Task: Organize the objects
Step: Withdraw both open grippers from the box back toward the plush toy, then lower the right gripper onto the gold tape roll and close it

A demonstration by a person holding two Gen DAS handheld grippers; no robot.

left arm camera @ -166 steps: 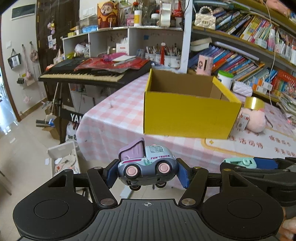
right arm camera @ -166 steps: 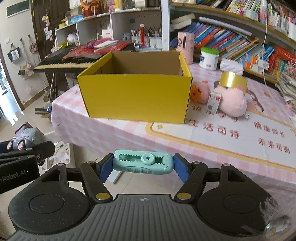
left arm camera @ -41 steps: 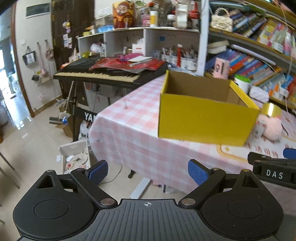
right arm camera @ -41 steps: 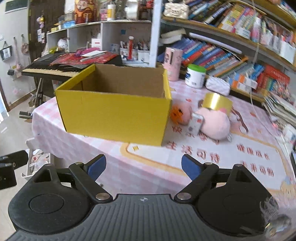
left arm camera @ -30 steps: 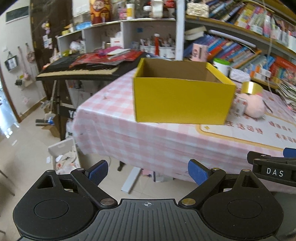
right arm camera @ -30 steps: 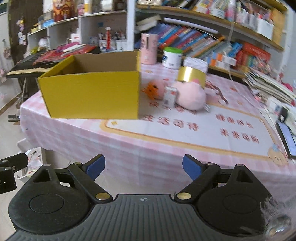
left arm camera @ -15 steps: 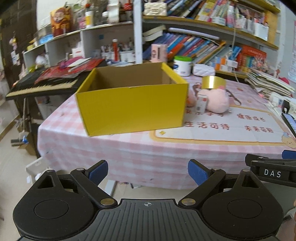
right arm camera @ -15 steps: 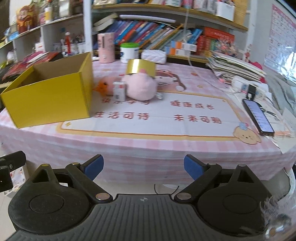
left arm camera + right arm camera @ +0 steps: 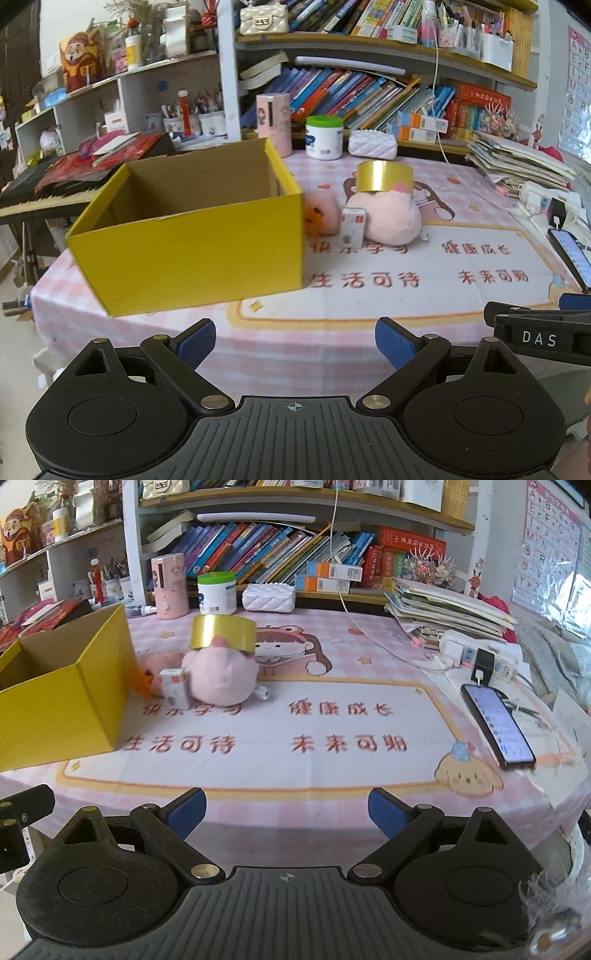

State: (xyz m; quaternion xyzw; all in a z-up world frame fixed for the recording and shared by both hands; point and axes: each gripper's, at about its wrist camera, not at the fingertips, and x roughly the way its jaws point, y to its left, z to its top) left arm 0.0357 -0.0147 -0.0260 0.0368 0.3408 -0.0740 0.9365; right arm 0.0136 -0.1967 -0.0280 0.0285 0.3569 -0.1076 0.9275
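- Left wrist view: the left gripper (image 9: 295, 341) had its blue-padded fingers spread wide with nothing between them, hanging off the near edge of the table (image 9: 332, 321).
- The yellow box (image 9: 192, 240) sat on the pink checked cloth, open at the top. Only the upper inside walls showed, so I couldn't tell what was lying on its floor.
- Just right of the yellow box there was a small orange-and-pink plush (image 9: 321, 218), half hidden behind the box corner, so hard to say what it really was.
- Next to that plush stood a little white carton (image 9: 353, 227), leaning against a bigger pink plush (image 9: 391, 219), with a gold tape roll (image 9: 384, 176) sitting on top of the pink one.
- Far right of the yellow box, a phone (image 9: 570, 254) was cut off by the frame edge, and the tip of the other tool, marked DAS, poked in below it.
- Right wrist view: the right gripper (image 9: 286, 812) was also wide open and empty, short of the table edge.
- Here the yellow box (image 9: 62, 701) was cropped at the left edge, interior mostly out of sight.
- The pink plush (image 9: 221, 679) with the tape roll (image 9: 223, 633) and the carton (image 9: 174, 686) sat just right of the box; the small plush (image 9: 151, 670) was blurry.
- The phone (image 9: 496, 723) lay well to the right of the box, screen lit, text unreadable.
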